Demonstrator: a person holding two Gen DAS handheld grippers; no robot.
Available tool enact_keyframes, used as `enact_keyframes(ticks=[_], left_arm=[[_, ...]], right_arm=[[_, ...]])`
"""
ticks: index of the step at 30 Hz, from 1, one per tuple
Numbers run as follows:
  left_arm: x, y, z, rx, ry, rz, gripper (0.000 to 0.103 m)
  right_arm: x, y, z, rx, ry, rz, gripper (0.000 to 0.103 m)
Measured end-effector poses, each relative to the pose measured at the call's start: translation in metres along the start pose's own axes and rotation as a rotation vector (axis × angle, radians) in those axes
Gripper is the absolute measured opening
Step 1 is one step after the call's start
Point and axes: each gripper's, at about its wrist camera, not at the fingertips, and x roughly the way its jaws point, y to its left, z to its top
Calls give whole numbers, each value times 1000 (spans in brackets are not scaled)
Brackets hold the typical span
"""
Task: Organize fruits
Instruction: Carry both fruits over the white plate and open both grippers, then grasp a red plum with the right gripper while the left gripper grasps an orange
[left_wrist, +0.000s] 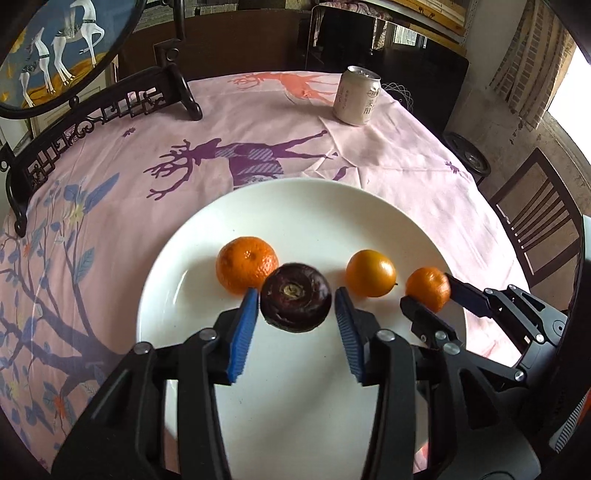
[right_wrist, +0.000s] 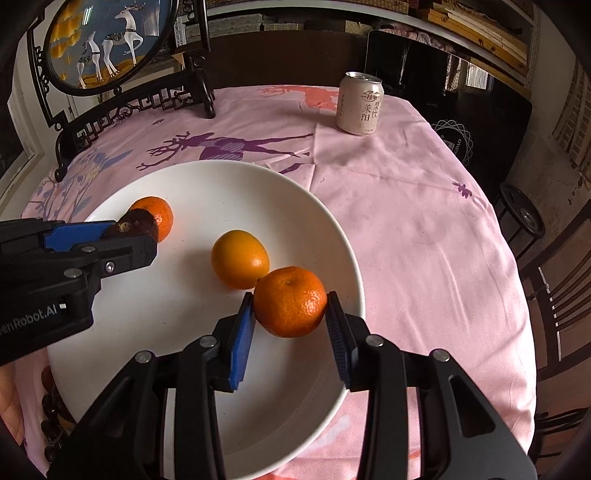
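A white plate (left_wrist: 303, 206) lies on the pink tablecloth; it also shows in the right wrist view (right_wrist: 221, 184). My left gripper (left_wrist: 295, 306) is open around a dark purple fruit (left_wrist: 295, 302), with a gap on the right side. The purple fruit (right_wrist: 135, 225) also shows in the right wrist view. A mandarin (left_wrist: 246, 264) lies just behind it. A smooth orange fruit (left_wrist: 370, 273) lies mid-plate (right_wrist: 240, 264). My right gripper (right_wrist: 290, 310) is shut on a second mandarin (right_wrist: 290, 301) over the plate's right part, which also shows in the left wrist view (left_wrist: 428, 288).
A drink can (left_wrist: 356, 95) stands at the far side of the table (right_wrist: 360, 102). A dark carved stand with a round deer picture (left_wrist: 62, 48) stands at the far left. A wooden chair (left_wrist: 535, 225) is at the right. Dark beads (right_wrist: 51, 424) lie at the plate's left.
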Motion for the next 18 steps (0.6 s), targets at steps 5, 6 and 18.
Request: enact_keyframes(ticks=[5, 6, 18], left_arm=[[-56, 19, -15, -30, -96, -1, 67], [-72, 25, -26, -45, -118, -8, 71], [-156, 84, -217, -203, -189, 47, 82]], right_arm=[[-49, 9, -12, -55, -84, -33, 60], [-63, 10, -19, -58, -92, -31, 61], [-141, 58, -154, -42, -89, 103, 62]])
